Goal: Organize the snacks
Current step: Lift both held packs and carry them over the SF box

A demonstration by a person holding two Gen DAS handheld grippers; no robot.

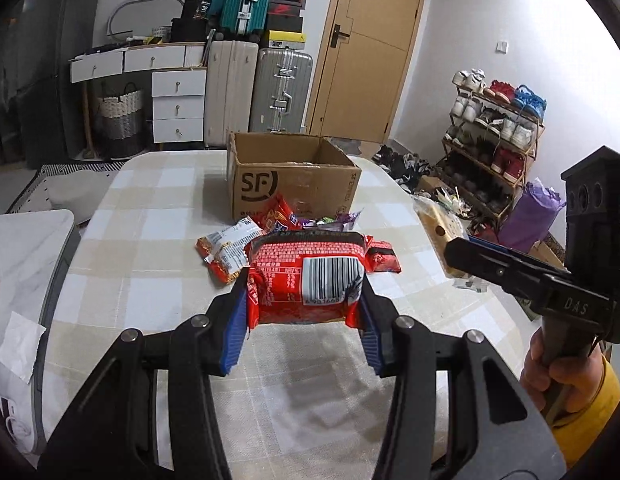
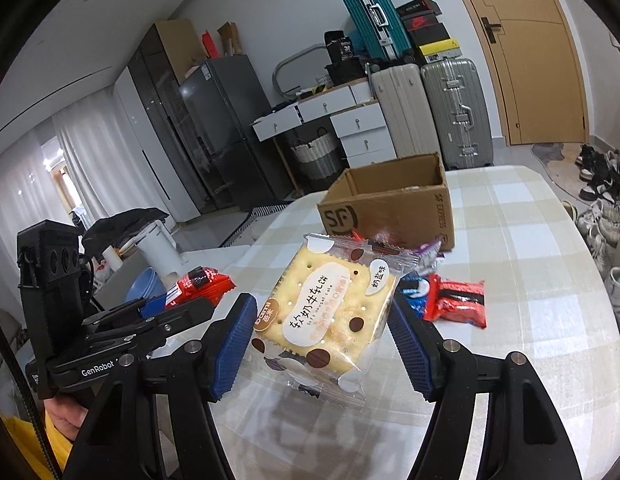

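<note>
My left gripper (image 1: 303, 312) is shut on a red snack packet (image 1: 305, 276) with a barcode, held above the checked table (image 1: 149, 280). My right gripper (image 2: 324, 332) is shut on a clear-wrapped cracker sandwich packet (image 2: 326, 312), also lifted off the table. In the left wrist view the right gripper (image 1: 454, 254) comes in from the right with the cracker packet (image 1: 438, 228) at its tip. In the right wrist view the left gripper (image 2: 189, 300) shows at the left with its red packet (image 2: 201, 282). An open cardboard box (image 1: 293, 180) stands beyond a small pile of snack packets (image 1: 237, 248).
Several loose packets (image 2: 450, 296) lie in front of the box (image 2: 390, 208). A white side surface (image 1: 25, 248) with a paper scrap sits left of the table. Suitcases (image 1: 281, 88), drawers (image 1: 177, 100), a door and a shoe rack (image 1: 494, 136) stand behind. A hand (image 1: 558, 368) in a yellow sleeve holds the right gripper.
</note>
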